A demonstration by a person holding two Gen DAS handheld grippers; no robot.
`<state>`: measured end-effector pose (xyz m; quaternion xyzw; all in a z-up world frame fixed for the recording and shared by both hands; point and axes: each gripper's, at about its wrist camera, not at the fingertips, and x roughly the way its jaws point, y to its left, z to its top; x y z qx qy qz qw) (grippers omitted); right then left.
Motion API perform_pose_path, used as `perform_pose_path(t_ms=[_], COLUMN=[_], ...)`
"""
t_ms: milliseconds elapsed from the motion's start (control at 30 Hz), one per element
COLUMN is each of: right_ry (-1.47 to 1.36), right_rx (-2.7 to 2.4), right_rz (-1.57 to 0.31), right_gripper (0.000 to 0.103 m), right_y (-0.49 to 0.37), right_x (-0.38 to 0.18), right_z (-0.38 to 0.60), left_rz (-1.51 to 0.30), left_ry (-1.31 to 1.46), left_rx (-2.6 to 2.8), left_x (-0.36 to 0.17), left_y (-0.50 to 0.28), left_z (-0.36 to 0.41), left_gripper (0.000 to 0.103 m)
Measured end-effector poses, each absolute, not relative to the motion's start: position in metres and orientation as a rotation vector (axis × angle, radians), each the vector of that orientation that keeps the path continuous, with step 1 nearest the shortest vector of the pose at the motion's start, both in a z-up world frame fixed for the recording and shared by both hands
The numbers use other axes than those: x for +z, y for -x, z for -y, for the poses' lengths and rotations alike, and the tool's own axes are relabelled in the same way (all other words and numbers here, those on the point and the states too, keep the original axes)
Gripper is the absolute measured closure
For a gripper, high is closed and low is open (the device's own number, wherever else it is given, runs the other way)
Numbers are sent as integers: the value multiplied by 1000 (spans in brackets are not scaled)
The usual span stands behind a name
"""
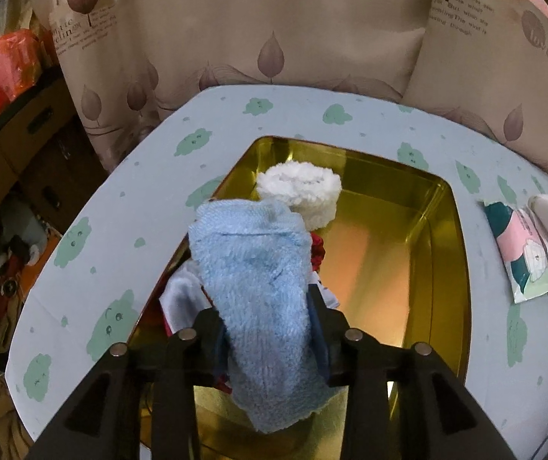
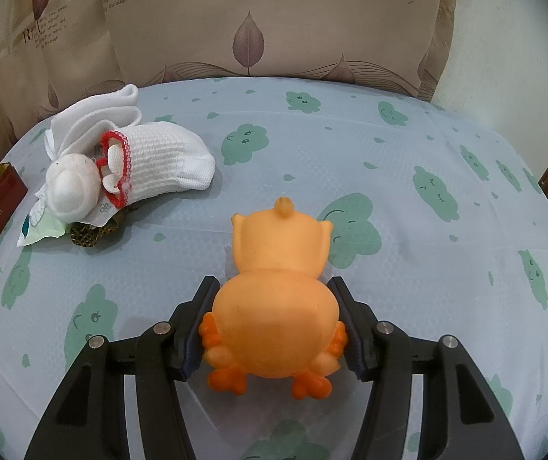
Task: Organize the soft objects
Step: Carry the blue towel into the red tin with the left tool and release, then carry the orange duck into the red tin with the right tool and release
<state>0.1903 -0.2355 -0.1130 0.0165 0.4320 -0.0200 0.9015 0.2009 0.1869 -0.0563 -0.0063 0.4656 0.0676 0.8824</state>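
Blue terry cloth (image 1: 258, 299) hangs pinched in the left gripper (image 1: 266, 306), whose jaws are closed tight on its middle, both ends drooping over the open gold tin (image 1: 442, 268). Below it lie a rolled white towel (image 1: 301, 191) at the far end and some red and white fabric near the gripper. The step looks like dropping the cloth in; it would go best lowered close beside the roll before letting go, so no corner drapes over the rim. Across the cloud-print table cover (image 2: 408, 176), the right gripper (image 2: 274, 306) has its jaws spread around an orange rubber duck (image 2: 278, 291), pads touching its sides; a gentle squeeze should do. White socks (image 2: 151, 157) and a packet (image 2: 40, 230) wait beside the tin.
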Motion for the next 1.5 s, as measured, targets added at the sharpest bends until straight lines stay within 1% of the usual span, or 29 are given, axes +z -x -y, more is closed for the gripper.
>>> perform_pose_path(t_ms=[33, 100, 267, 367, 567, 833, 1000, 1233, 1500], right_ry=[-33, -30, -31, -28, -15, 28, 69, 45, 83], right_rx=[-42, -43, -43, -45, -51, -68, -97, -72, -24], right_rz=[-894, -895, -895, -895, -894, -881, -857, -838, -812], right_gripper=[48, 48, 48, 48, 48, 51, 53, 53, 54], right_y=[-190, -190, -191, -191, -191, -188, -183, -177, -171], right_x=[-113, -113, -113, -114, -114, -112, -106, -88, -76], right_z=[236, 236, 234, 235, 235, 233, 232, 229, 215], left_rz=[-977, -983, -924, -892, -852, -796, -826, -803, -802], left_ry=[19, 27, -11, -22, 28, -9, 17, 35, 63], left_rx=[137, 121, 80, 69, 66, 130, 147, 158, 164], left_x=[-56, -54, -35, -23, -13, -17, -28, -24, -22], left_y=[-201, -200, -189, -182, -163, -136, -136, -135, -133], left_z=[-187, -188, -183, -182, -190, -204, -213, -218, -224], left_gripper=[66, 60, 50, 49, 48, 48, 48, 48, 48])
